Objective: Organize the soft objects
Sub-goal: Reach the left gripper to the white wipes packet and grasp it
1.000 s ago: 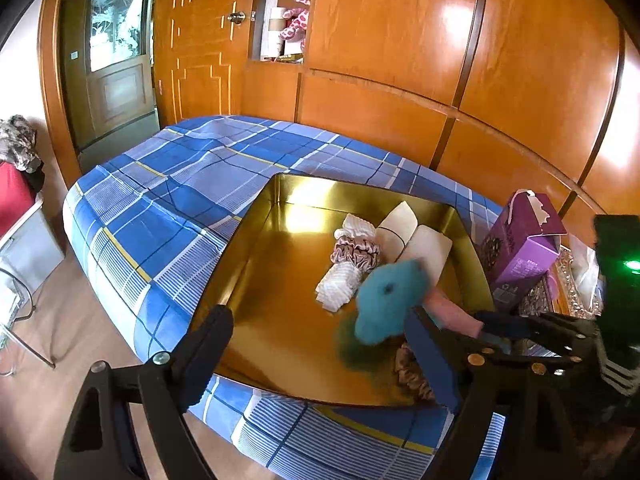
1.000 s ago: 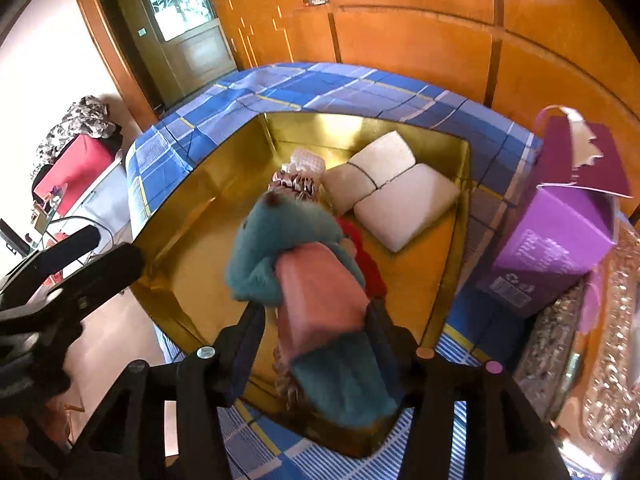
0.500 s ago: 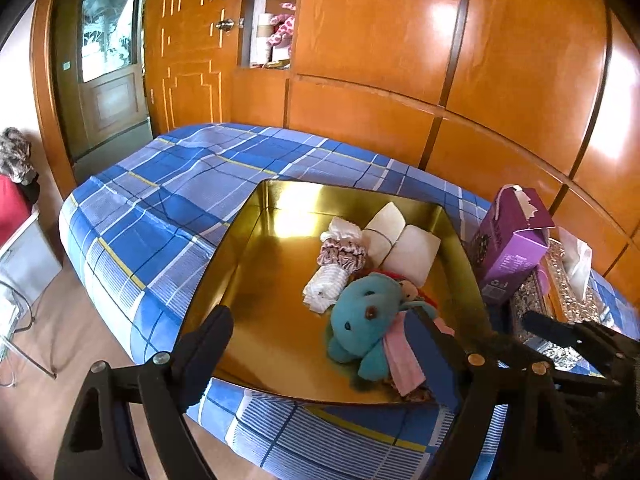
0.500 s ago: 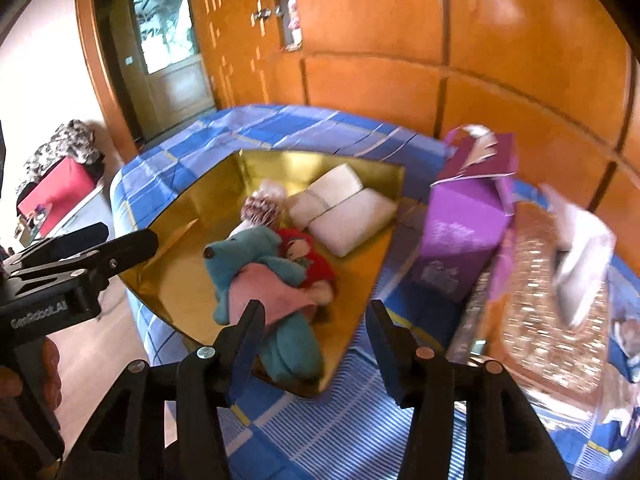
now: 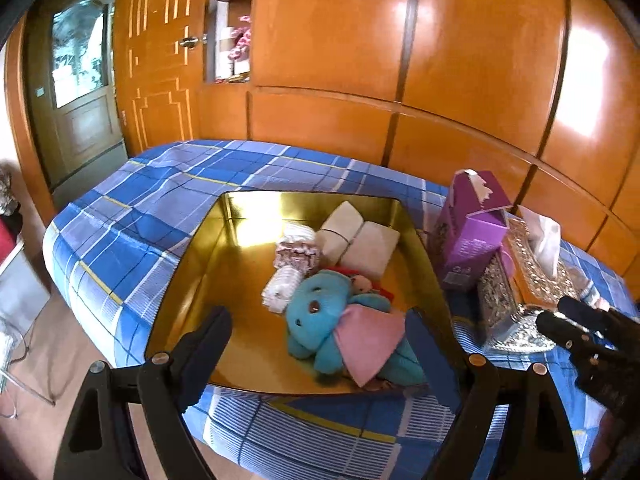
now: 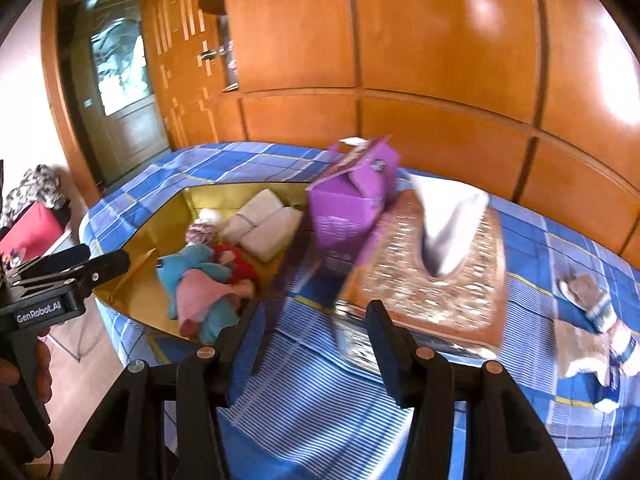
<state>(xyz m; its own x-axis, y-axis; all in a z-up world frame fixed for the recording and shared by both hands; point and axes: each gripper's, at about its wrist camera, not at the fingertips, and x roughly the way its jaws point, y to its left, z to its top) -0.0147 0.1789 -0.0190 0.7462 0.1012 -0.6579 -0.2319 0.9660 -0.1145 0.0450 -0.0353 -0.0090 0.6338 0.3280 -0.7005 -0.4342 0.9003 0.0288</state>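
Only in right view: brown plush [image 6: 592, 312] on bed; both grippers [image 5: 318, 330] [image 6: 316, 328] spread, empty.

Purple carton [image 5: 470, 236] beside ornate tissue box [image 6: 432, 280], apparently touching.

A teal plush toy [image 5: 320, 316] is laid on its side in the shiny gold tray [image 5: 200, 280], with a folded pink cloth [image 5: 370, 344] draped over its body. Two cream folded cloths [image 5: 360, 236] and a frilled scrunchie [image 5: 298, 254] are seen behind it.
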